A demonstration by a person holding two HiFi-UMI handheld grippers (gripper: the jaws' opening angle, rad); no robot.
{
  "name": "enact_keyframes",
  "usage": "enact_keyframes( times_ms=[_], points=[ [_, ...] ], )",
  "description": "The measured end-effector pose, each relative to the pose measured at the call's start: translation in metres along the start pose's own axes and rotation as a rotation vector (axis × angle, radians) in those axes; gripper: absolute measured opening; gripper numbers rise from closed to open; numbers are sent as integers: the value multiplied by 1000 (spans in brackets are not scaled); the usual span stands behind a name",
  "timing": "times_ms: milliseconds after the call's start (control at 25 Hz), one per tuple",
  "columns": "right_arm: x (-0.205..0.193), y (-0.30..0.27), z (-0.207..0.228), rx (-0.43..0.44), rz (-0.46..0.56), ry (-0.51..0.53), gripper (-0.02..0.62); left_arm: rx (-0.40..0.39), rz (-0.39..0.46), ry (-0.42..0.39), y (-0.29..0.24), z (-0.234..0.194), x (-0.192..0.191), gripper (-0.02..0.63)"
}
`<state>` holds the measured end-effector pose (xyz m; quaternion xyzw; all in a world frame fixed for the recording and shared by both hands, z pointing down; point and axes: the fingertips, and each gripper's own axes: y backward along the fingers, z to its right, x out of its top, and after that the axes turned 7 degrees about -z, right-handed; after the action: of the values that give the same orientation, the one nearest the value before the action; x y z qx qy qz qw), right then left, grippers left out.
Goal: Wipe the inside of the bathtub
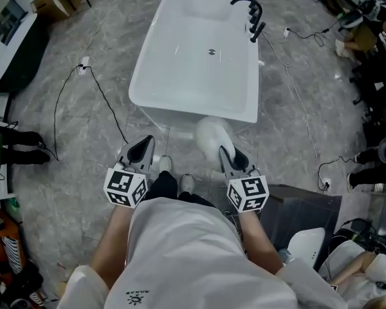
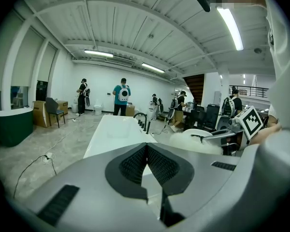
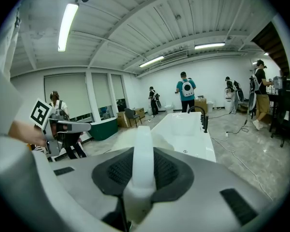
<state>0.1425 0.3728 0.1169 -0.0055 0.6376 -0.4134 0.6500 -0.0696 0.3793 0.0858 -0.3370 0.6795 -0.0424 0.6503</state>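
White tub (image 1: 199, 76) far centre on grey floor (image 1: 83, 140), black tap (image 1: 249, 15) at far-right rim. Just outside near end: fluffy duster (image 1: 212, 134), handle (image 3: 144, 158) clamped in R gripper (image 1: 226, 152). L gripper (image 1: 141, 148) to left, jaws together, empty.

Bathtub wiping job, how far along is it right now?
Done: the right gripper is clamped on the handle of the fluffy white wiper. In hand: the wiper is held just outside the near end of the bathtub. The left gripper is shut on nothing. Left: all the wiping; the wiper is not inside the tub yet.
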Motion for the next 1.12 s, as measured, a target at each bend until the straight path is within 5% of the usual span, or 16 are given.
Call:
enact_keyframes(
  times_ms=[400,1120],
  points=[
    [8,-31,13,-48,-25,-39,101,-50,-36,-10,-41,-24,9,12],
    [60,-112,51,-186,-66,-131,101,-330,-91,-118,-168,-67,74,12]
  ],
)
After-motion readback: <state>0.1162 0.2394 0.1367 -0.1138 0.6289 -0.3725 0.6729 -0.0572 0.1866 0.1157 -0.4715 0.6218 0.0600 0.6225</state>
